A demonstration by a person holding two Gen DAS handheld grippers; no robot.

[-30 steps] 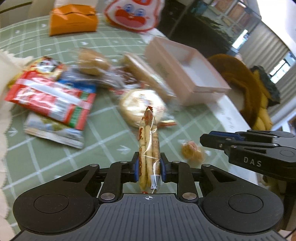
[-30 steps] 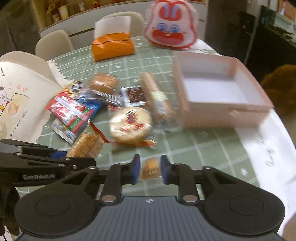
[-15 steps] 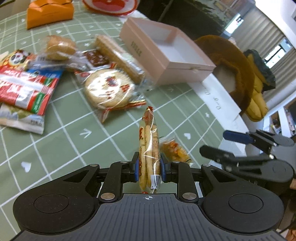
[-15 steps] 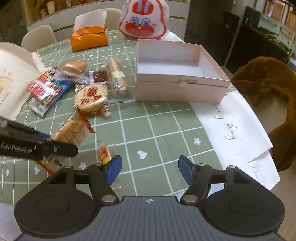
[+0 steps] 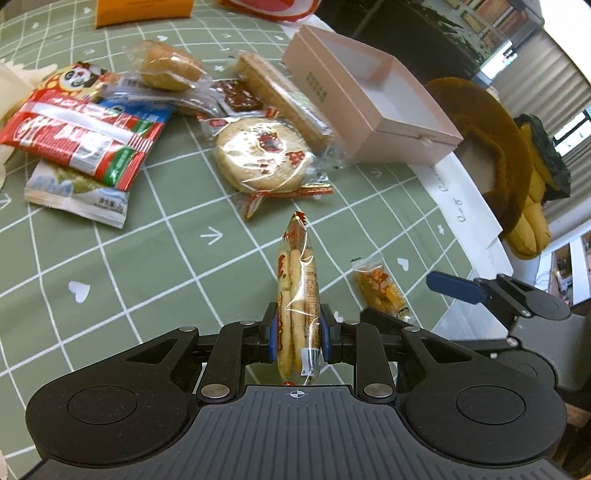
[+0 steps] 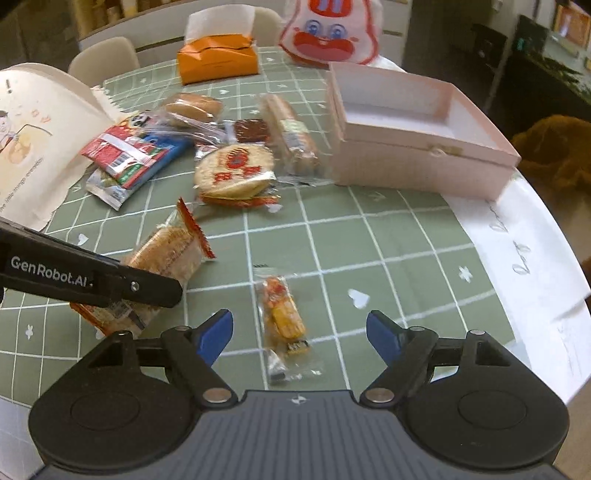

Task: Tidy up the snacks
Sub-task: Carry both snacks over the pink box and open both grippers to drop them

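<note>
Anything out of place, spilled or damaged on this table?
Nothing spilled or torn. One small orange snack packet lies alone on the green tablecloth, apart from the snack pile, between the opening right gripper jaws. The pink box holds nothing.

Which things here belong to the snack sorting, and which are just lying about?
Job:
- rice cracker pack in left hand-held gripper
- small orange snack under opening right hand-held gripper
- round cracker
- pink box

Lying about:
- orange tissue box
- rabbit bag
- brown plush

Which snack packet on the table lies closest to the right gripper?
The small orange candy packet, alone on the cloth just ahead of the opening right gripper.
</note>
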